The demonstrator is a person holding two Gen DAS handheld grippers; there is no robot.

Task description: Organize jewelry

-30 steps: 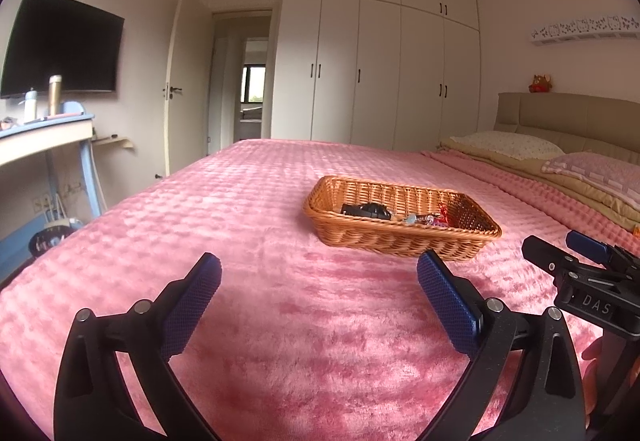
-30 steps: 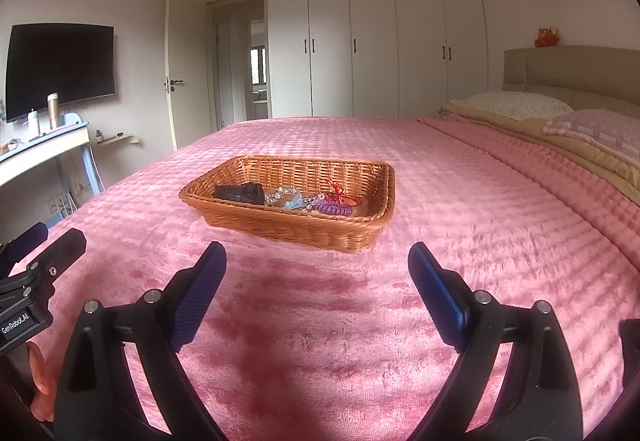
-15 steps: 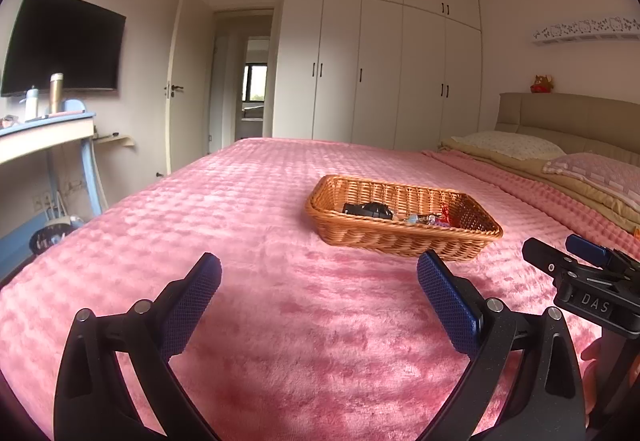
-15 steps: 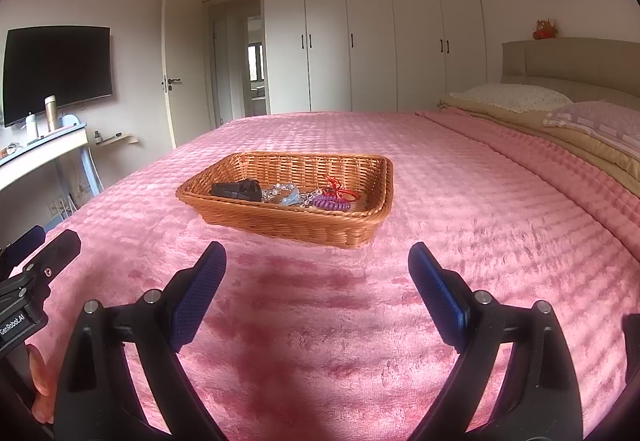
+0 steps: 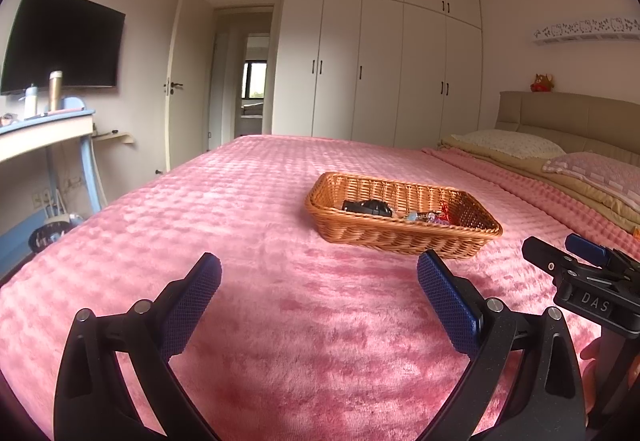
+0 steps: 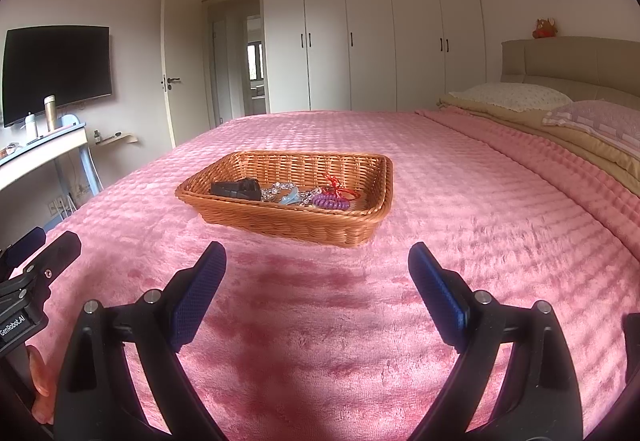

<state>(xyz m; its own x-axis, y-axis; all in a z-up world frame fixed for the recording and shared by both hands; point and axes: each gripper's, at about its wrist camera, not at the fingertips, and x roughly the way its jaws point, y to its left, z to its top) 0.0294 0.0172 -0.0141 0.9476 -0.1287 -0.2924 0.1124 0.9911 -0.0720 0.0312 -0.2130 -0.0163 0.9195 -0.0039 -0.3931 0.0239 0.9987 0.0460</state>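
Bedroom, pink bedspread [image 6: 460,201]; wicker basket [image 6: 356,177] mid-bed, well off every edge.
Jewelry [image 6: 304,195] lies heaped inside the basket beside a black case [image 6: 236,188]. Left gripper [image 5: 320,281] and right gripper [image 6: 318,277] hover short of it, jaws wide, holding nothing. Could be gathered already or awaiting sorting; stage unclear.

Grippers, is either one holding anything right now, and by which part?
Nothing is held: the left gripper and right gripper are both open above the pink blanket.
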